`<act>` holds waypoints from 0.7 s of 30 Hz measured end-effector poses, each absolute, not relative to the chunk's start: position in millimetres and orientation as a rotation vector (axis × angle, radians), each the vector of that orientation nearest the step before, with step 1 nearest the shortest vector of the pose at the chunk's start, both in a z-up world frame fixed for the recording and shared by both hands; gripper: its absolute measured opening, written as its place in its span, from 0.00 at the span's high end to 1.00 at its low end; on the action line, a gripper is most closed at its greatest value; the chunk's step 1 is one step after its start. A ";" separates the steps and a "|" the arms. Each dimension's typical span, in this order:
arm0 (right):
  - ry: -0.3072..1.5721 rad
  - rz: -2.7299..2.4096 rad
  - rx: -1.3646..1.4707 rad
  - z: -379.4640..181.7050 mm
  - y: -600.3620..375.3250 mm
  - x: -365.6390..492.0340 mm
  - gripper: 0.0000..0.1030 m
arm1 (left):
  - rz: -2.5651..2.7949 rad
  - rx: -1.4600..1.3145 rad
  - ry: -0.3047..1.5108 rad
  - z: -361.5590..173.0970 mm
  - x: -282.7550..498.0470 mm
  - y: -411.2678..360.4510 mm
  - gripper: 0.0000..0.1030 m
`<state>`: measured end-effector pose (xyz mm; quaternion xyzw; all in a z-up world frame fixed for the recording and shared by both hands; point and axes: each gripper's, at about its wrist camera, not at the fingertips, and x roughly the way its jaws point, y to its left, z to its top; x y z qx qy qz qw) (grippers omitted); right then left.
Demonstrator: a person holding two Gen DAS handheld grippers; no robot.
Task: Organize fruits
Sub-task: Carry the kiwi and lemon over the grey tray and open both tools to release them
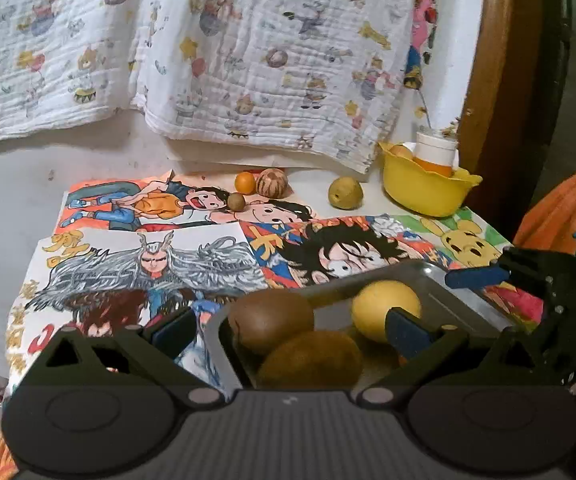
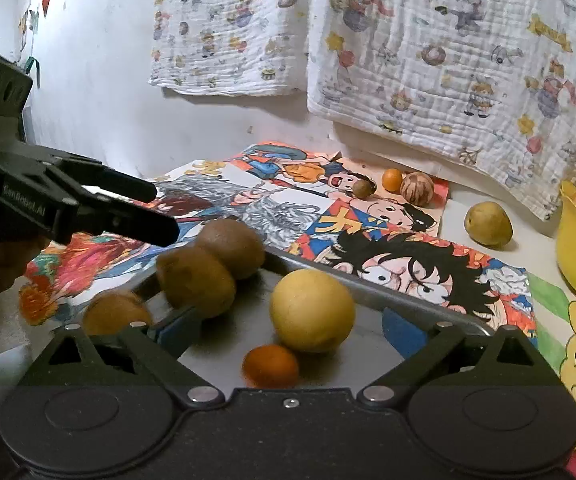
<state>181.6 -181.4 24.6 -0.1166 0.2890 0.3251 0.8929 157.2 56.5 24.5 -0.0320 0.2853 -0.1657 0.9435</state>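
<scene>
Pale lettering on the left claw [image 2: 160,210] reads something like "GenRobot.AI" — legible only in the right wrist view, where it reaches in from the left, jaws apart and empty, beside two kiwis [image 2: 212,268] in the metal tray [image 2: 368,300]. The right claw [image 2: 288,328] also stands apart and empty over that tray, with a yellow fruit [image 2: 312,310] and a small orange [image 2: 271,365] between its fingers. Only the left wrist view shows the white jar [image 1: 436,148] in the yellow bowl [image 1: 428,196], far ahead on the bench [image 1: 372,200].
</scene>
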 end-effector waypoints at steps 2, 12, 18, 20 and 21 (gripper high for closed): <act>0.597 0.682 -0.245 26.0 -182.5 171.8 0.01 | -0.346 -0.048 0.570 24.0 145.3 55.7 0.01; 0.587 0.704 -0.347 24.6 -186.3 120.4 0.01 | -0.405 0.164 0.538 14.9 85.5 39.0 0.00; 0.599 0.670 -0.345 23.7 -196.6 100.2 0.01 | -0.412 0.224 0.574 3.5 68.5 36.9 0.00; 0.613 0.646 -0.362 22.4 -201.1 95.9 0.01 | -0.410 0.242 0.597 -0.2 66.8 40.6 0.00; 0.617 0.638 -0.371 21.3 -203.4 94.5 0.01 | -0.405 0.252 0.607 -1.5 65.7 43.0 0.00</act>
